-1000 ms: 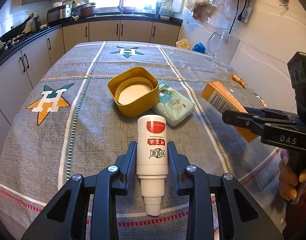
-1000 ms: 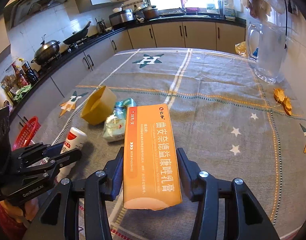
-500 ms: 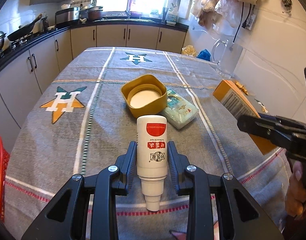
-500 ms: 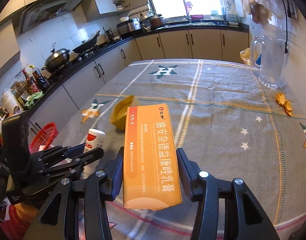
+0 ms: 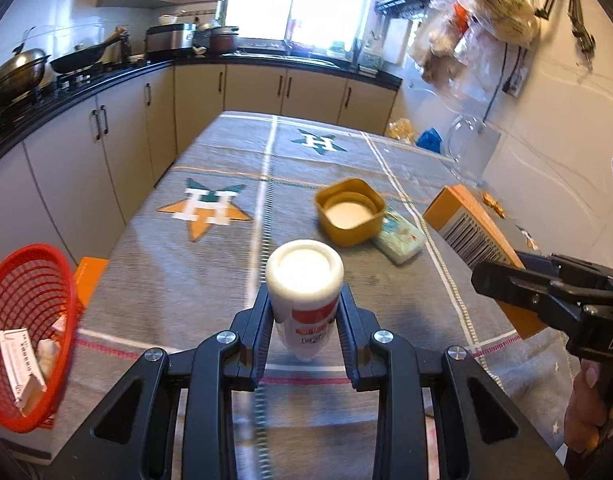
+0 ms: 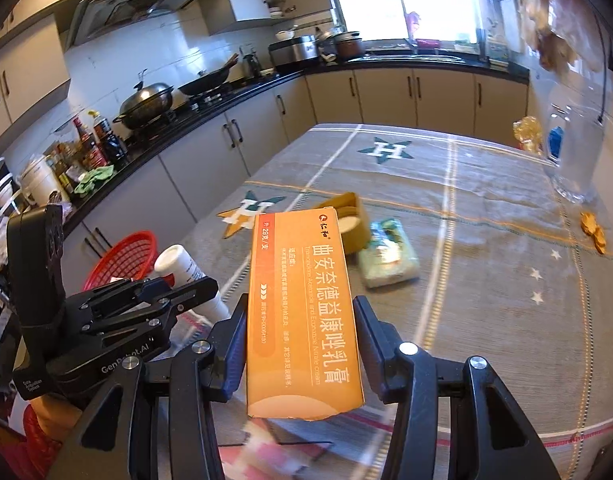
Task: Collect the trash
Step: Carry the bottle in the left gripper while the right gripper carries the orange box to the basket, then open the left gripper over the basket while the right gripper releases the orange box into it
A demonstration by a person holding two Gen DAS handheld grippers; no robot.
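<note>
**Both jaws clamped on trash, lifted clear of the table**

Jaws on the left gripper (image 5: 304, 312) are clenching a white bottle (image 5: 304, 280) with a red label; both pads are pressing its sides. The bottle is sitting at centre frame in the left wrist view, tilted so its flat white end is facing the camera, and it is hanging above the grey star-patterned tablecloth (image 5: 210, 272) without touching it.

Jaws on the right gripper (image 6: 302, 344) are gripping an orange carton (image 6: 302, 304) with white Chinese print, pads squeezing its long sides. The carton is filling lower centre of the right wrist view, pointing away from the camera, also off the cloth. In the left wrist view the same carton is showing at the right edge, barcode side up, with the black right gripper body below it and part of a hand at lower right.

A red mesh basket (image 5: 30, 320) is sitting at lower left of the left wrist view, off the table edge, with a white paper packet lying inside. In the right wrist view it is showing at left, behind the left gripper.

Lying on the cloth at frame centre: a yellow lid (image 5: 350, 210) facing open side up and a pale blue tissue pack (image 5: 398, 238) touching its lower right side. A clear glass jug (image 6: 578, 152) is standing at upper right.
</note>
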